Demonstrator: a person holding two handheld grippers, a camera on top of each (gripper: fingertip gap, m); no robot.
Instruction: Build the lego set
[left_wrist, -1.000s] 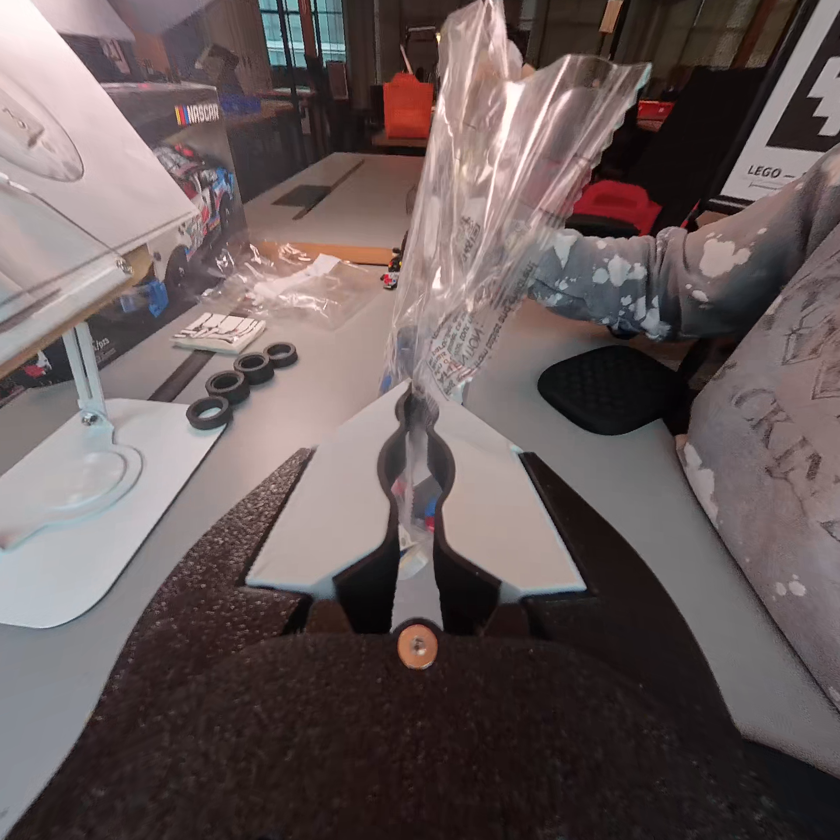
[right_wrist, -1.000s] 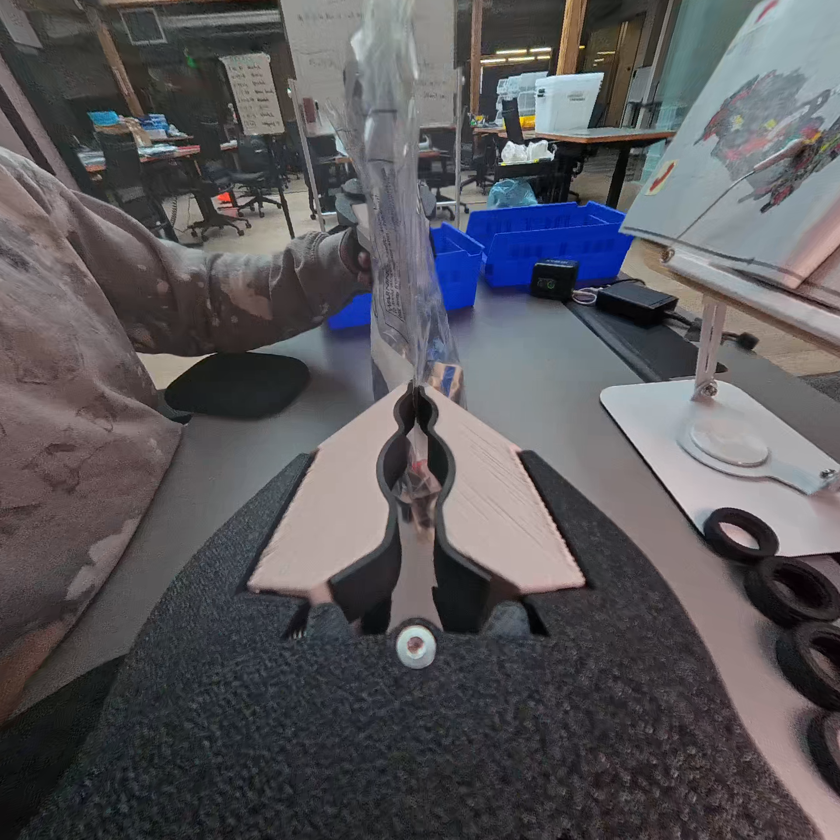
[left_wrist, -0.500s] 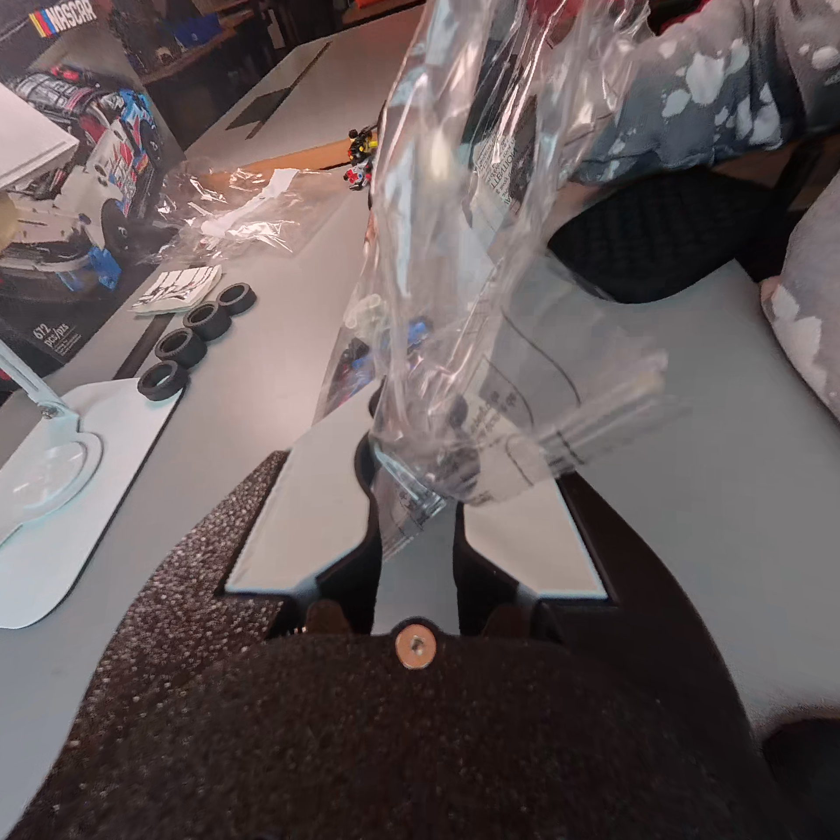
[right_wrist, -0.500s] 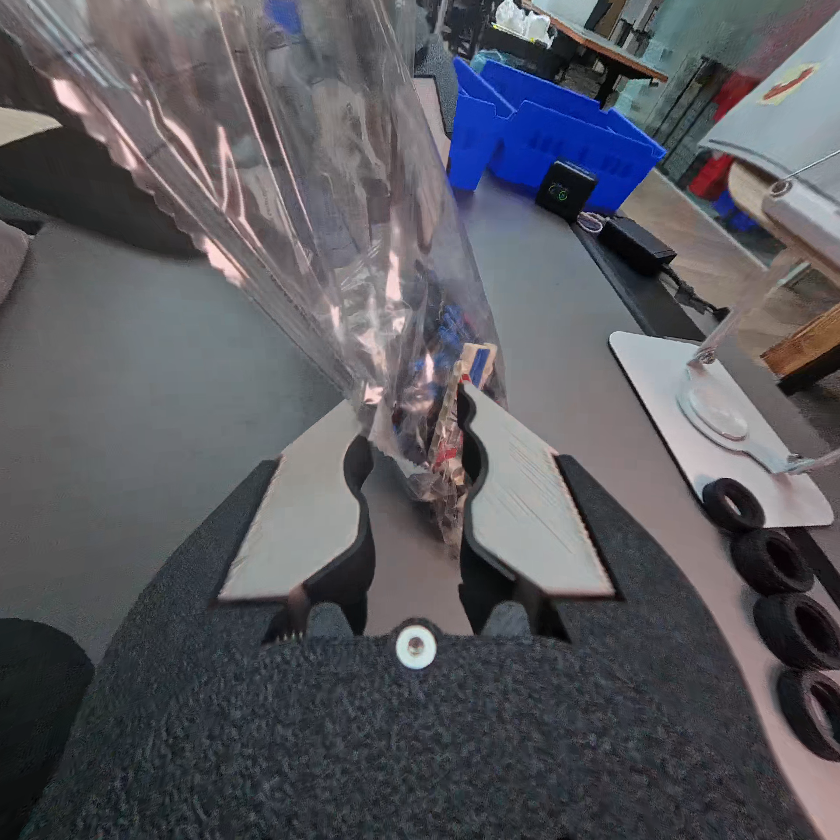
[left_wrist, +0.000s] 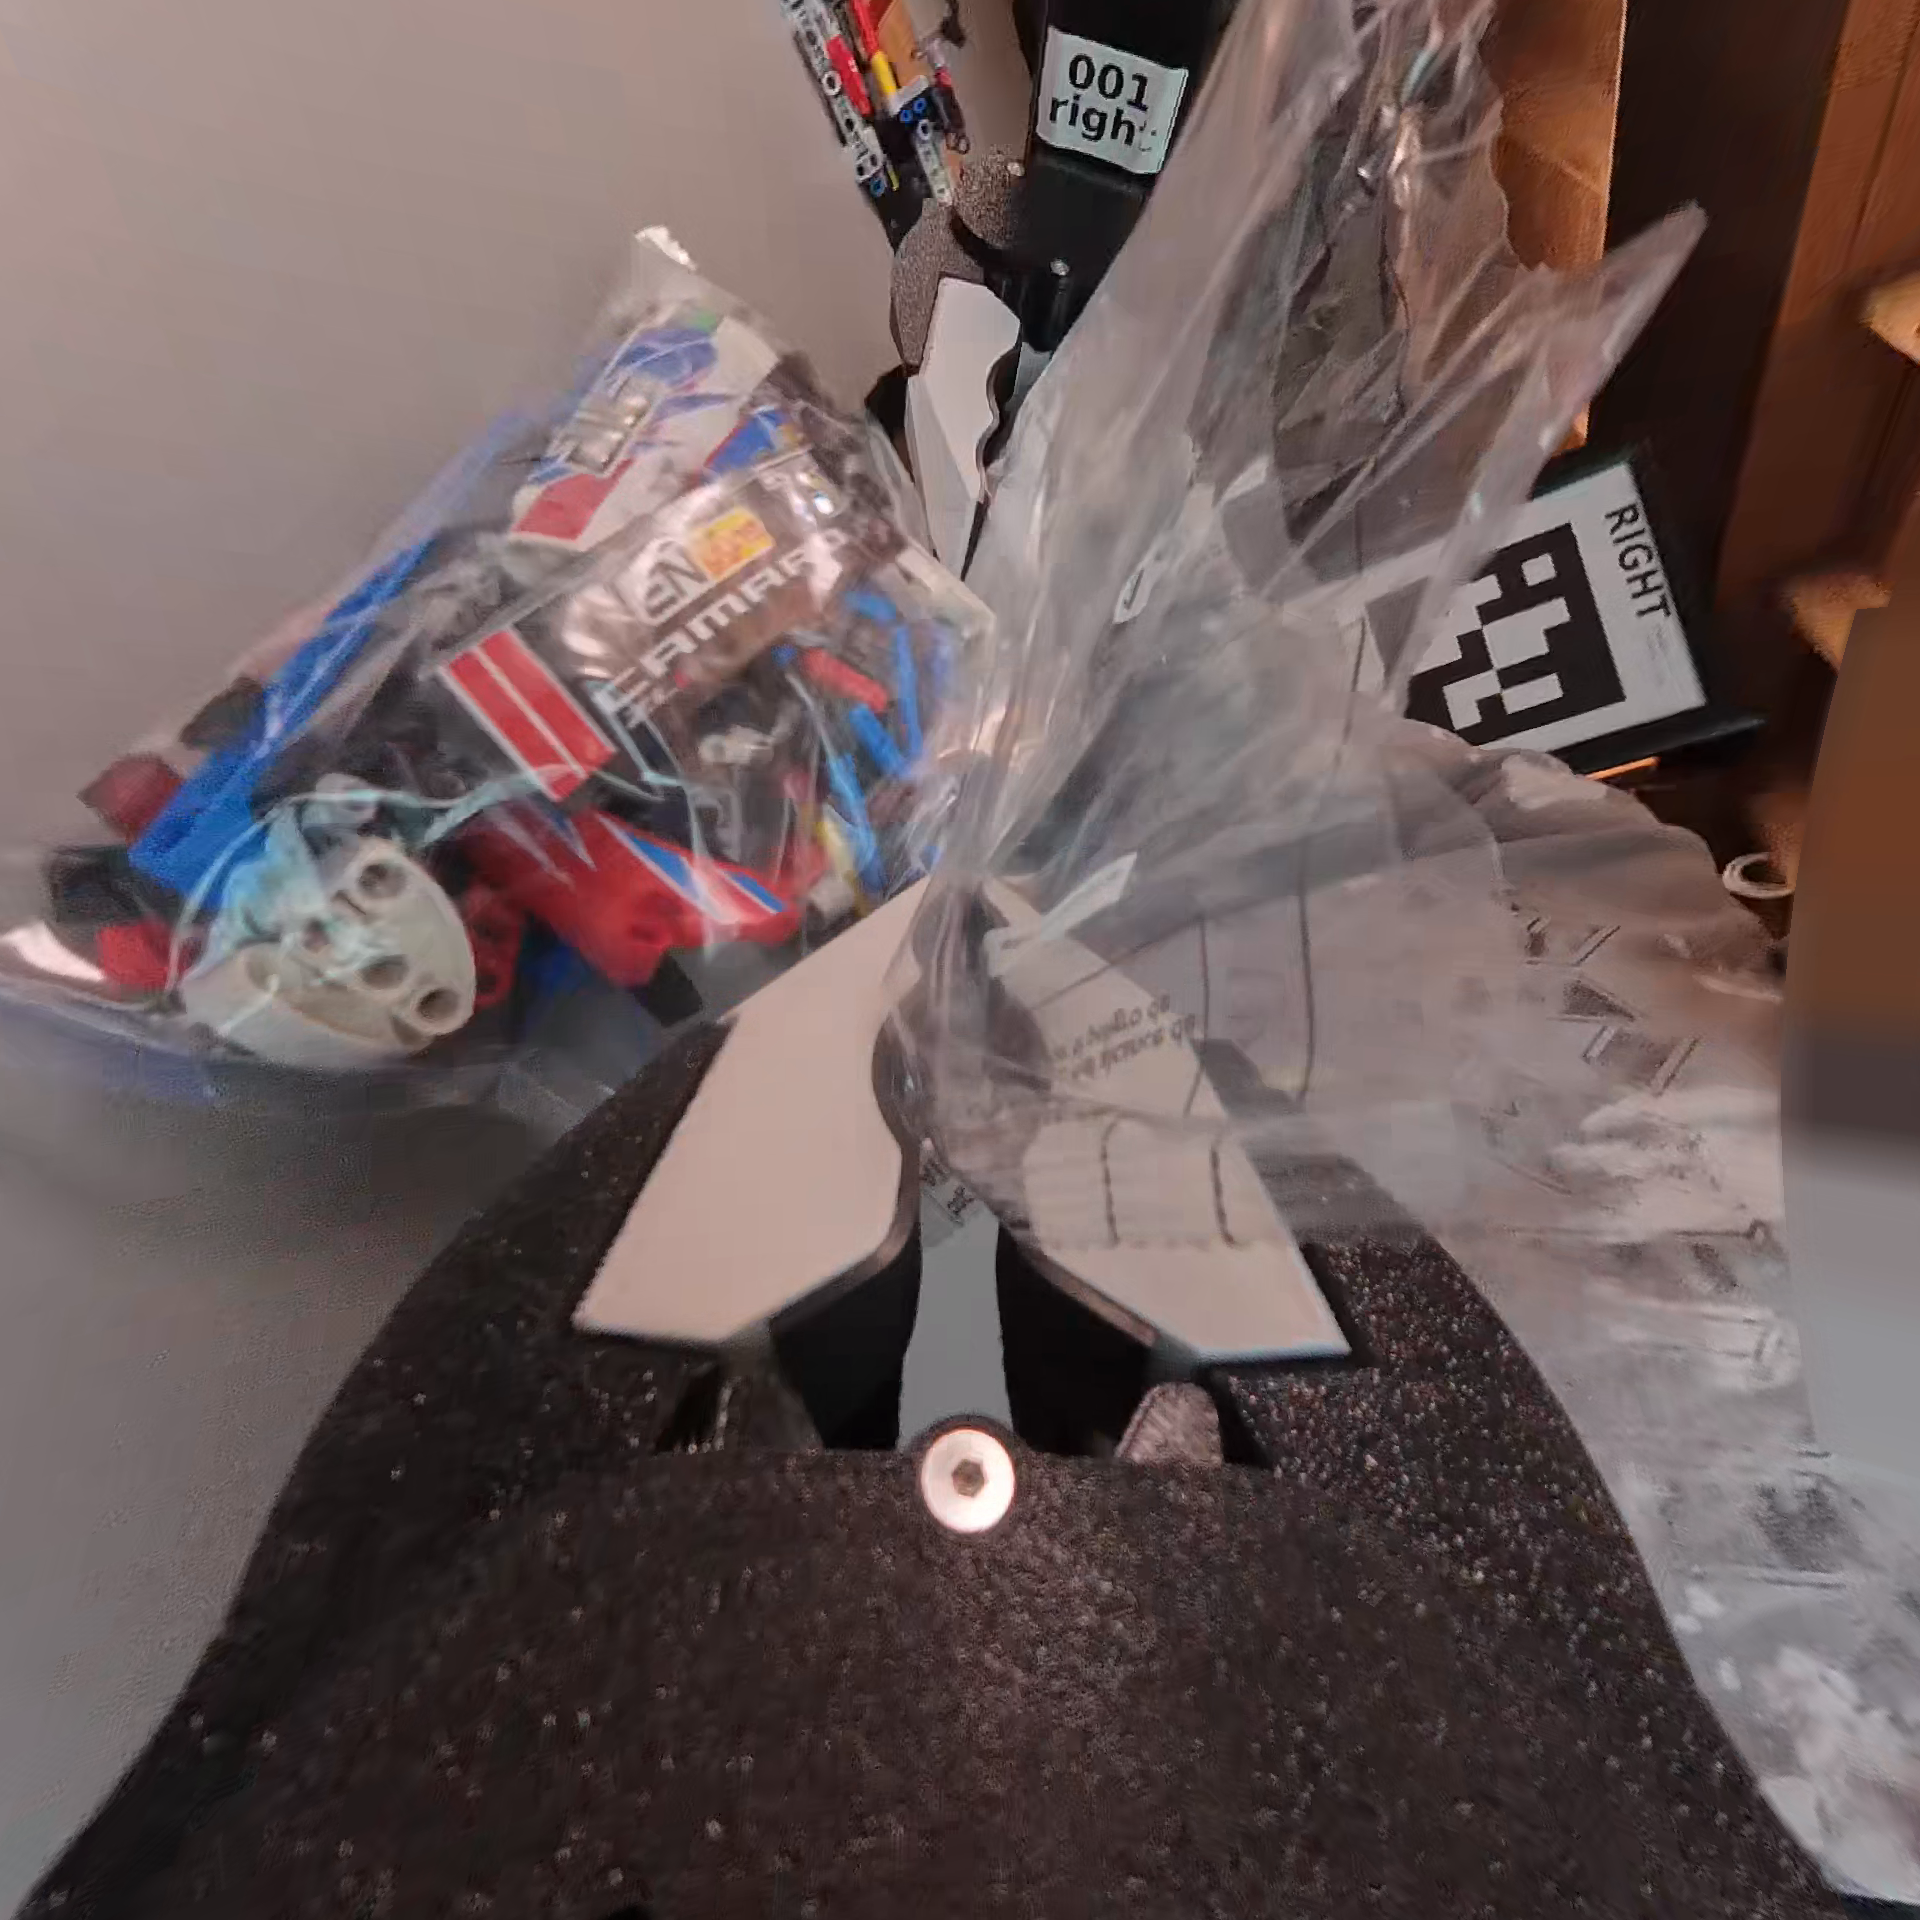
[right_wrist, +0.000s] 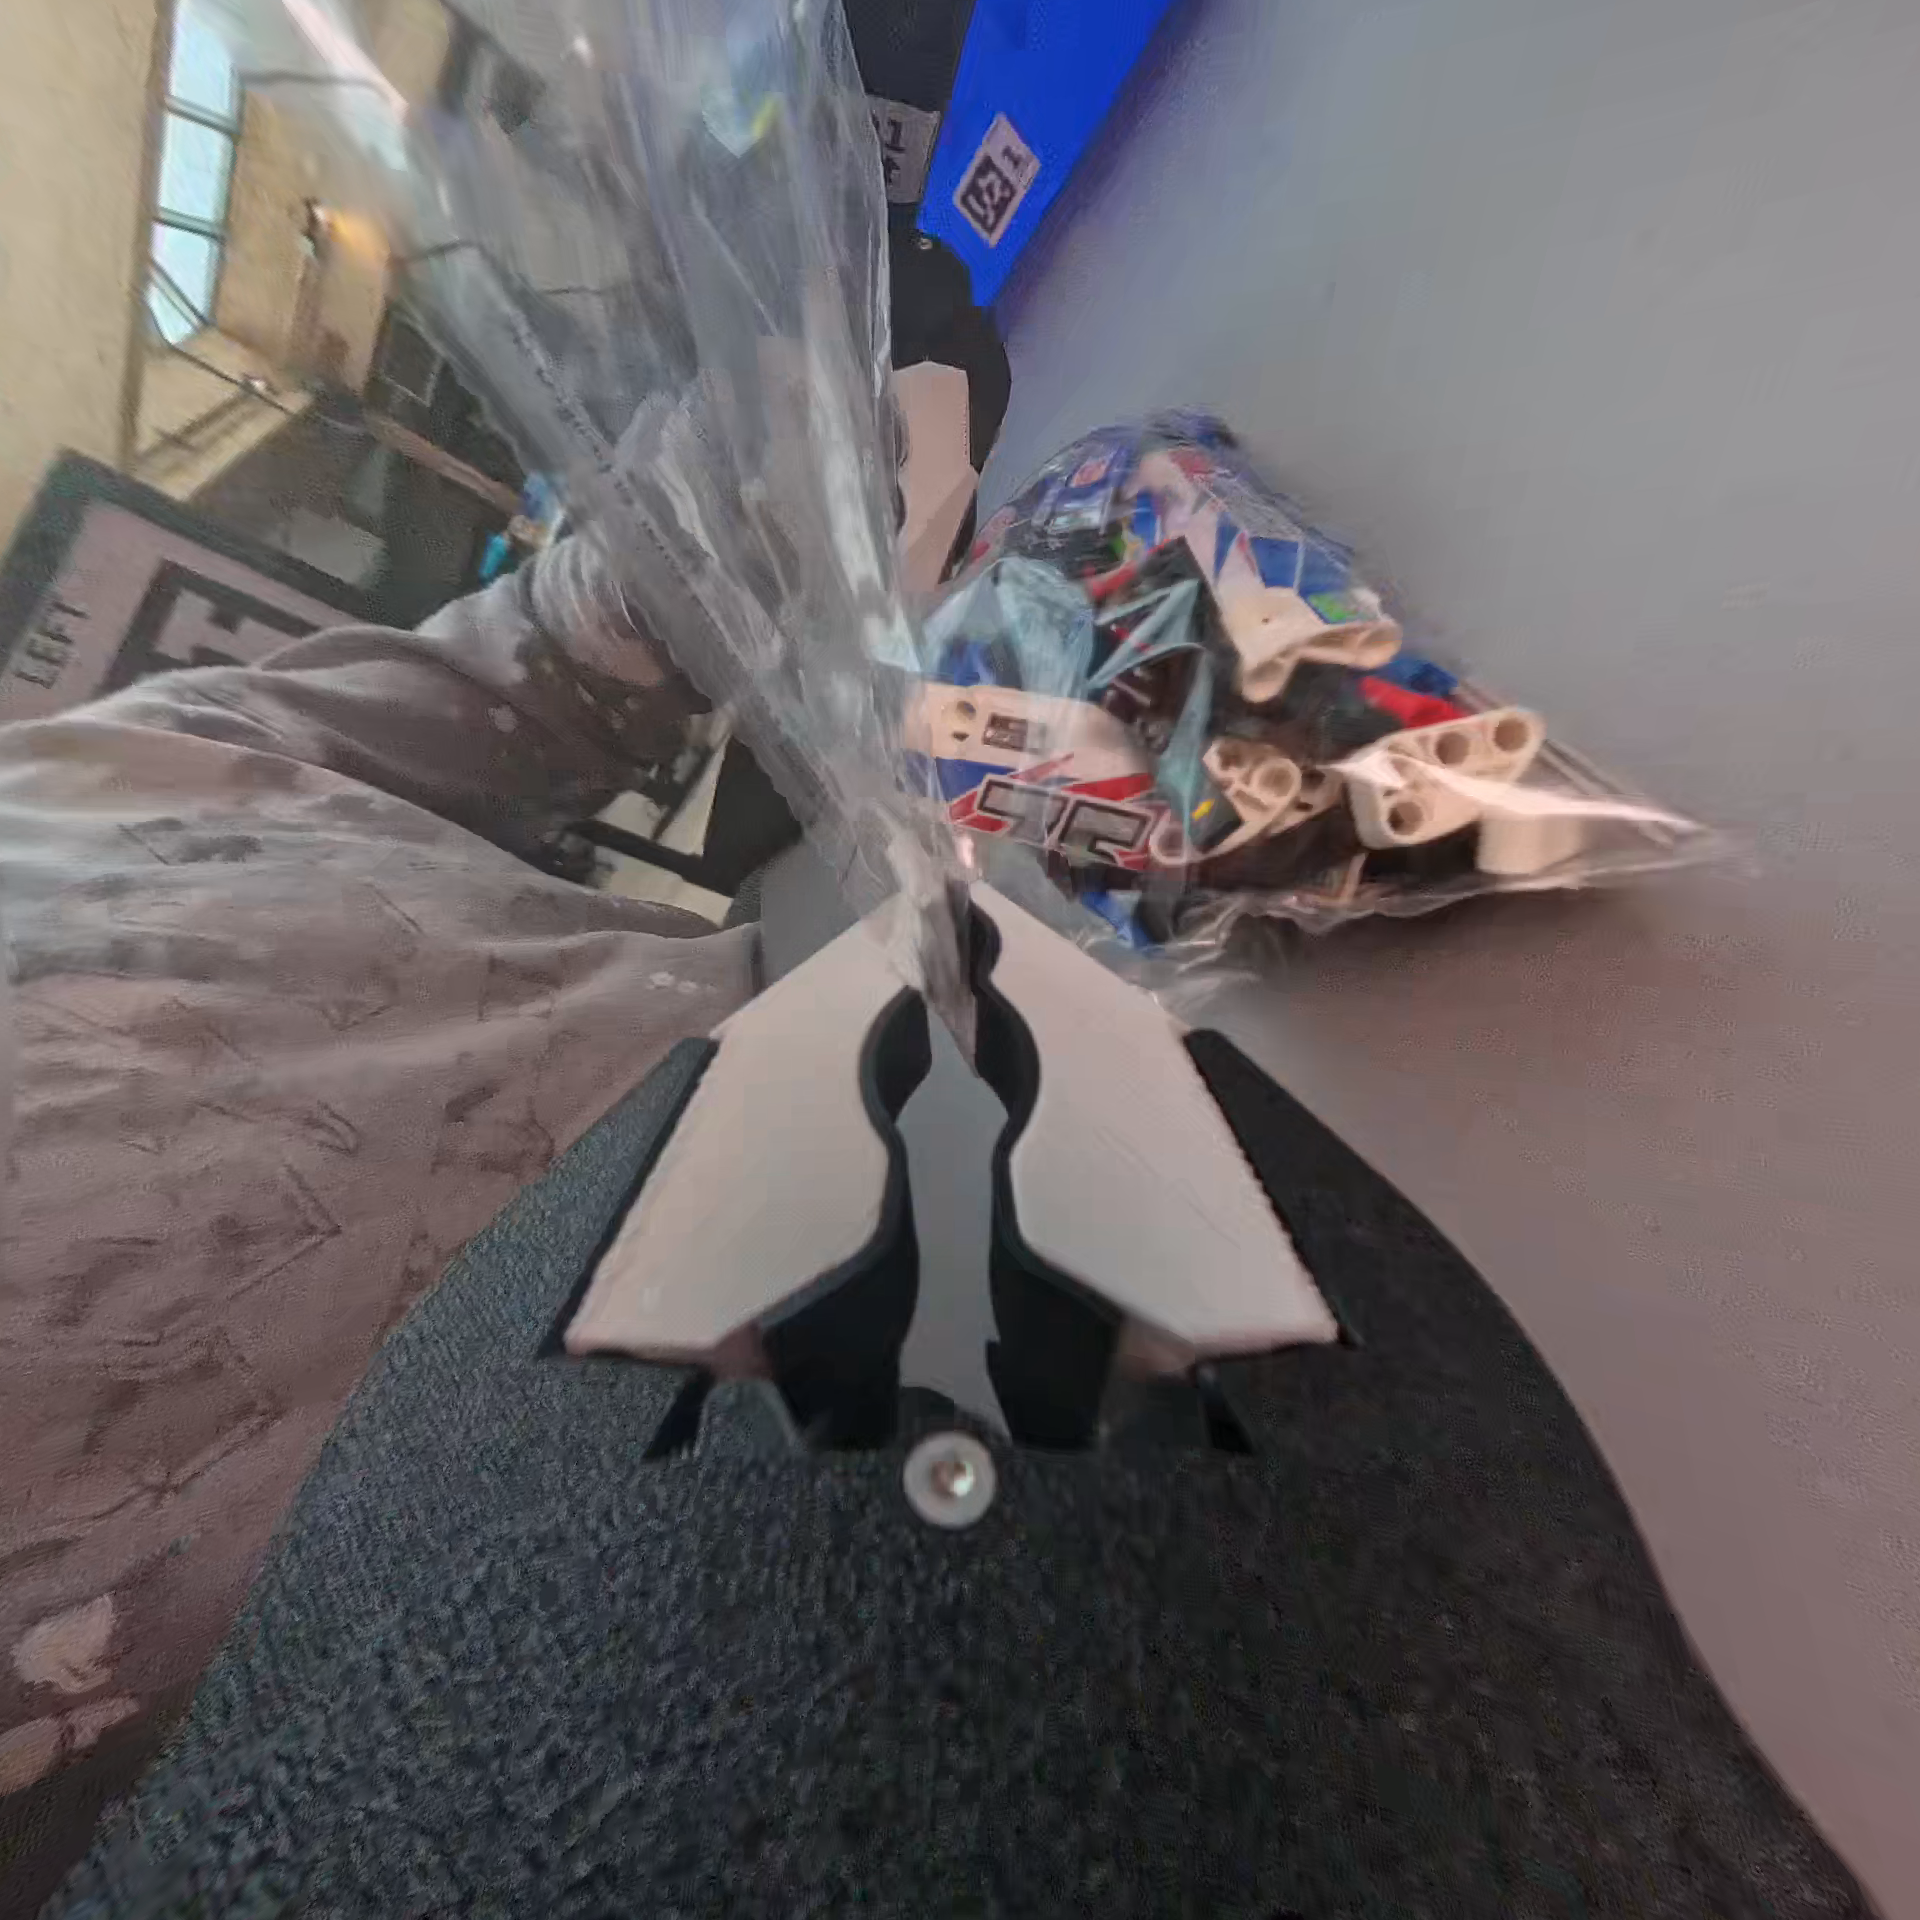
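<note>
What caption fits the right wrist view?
Right hand-held gripper pinching the clear bag of Lego pieces lying on the grey table.

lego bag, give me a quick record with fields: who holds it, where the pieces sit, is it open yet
item: clear plastic bag of lego pieces
left gripper: shut on the bag's empty film
right gripper: shut on the same film
pieces: bunched at one end, red, blue, white and black
support: full end seems to rest on the grey table
opening: no tear visible; the pieces are inside
image: blurred
</note>
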